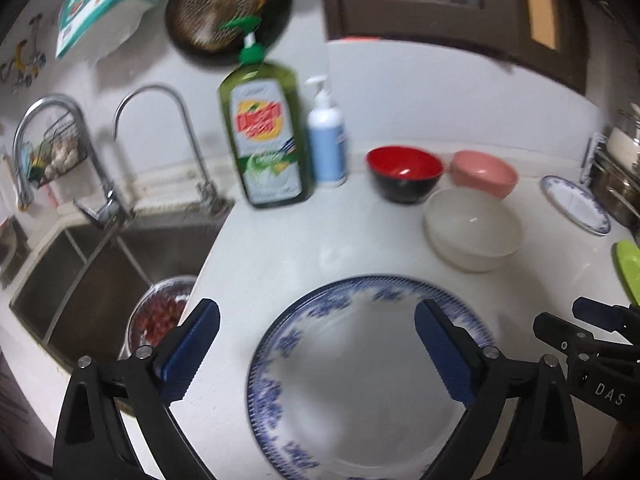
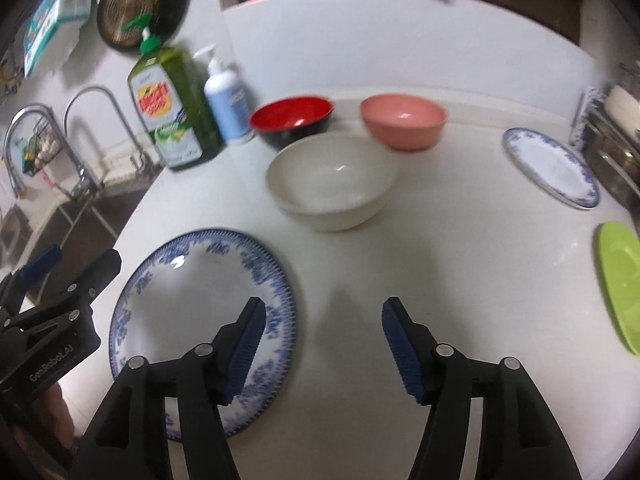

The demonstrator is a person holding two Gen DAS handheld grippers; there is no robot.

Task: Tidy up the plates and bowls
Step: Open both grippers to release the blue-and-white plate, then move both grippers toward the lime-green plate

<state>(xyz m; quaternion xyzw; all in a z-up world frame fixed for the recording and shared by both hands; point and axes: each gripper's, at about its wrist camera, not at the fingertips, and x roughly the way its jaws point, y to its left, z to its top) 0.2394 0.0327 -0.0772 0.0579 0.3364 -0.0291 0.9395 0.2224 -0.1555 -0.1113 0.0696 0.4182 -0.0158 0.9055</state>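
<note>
A large blue-patterned plate (image 1: 368,376) (image 2: 200,312) lies on the white counter near its front edge. My left gripper (image 1: 316,348) hangs open above it, empty, its fingers spread wider than half the plate. My right gripper (image 2: 324,344) is open and empty over bare counter, just right of that plate. Behind stand a white bowl (image 1: 472,228) (image 2: 332,180), a red-and-black bowl (image 1: 404,172) (image 2: 292,118) and a pink bowl (image 1: 484,172) (image 2: 404,120). A smaller blue-rimmed plate (image 1: 576,204) (image 2: 552,168) and a green plate (image 1: 628,268) (image 2: 620,280) lie at the right.
A green dish-soap bottle (image 1: 264,136) (image 2: 172,108) and a white pump bottle (image 1: 326,140) (image 2: 226,96) stand at the back. The steel sink (image 1: 92,276) with two taps (image 1: 168,136) lies left, holding a bowl of red food (image 1: 160,312). Metal pots (image 1: 616,168) crowd the right edge.
</note>
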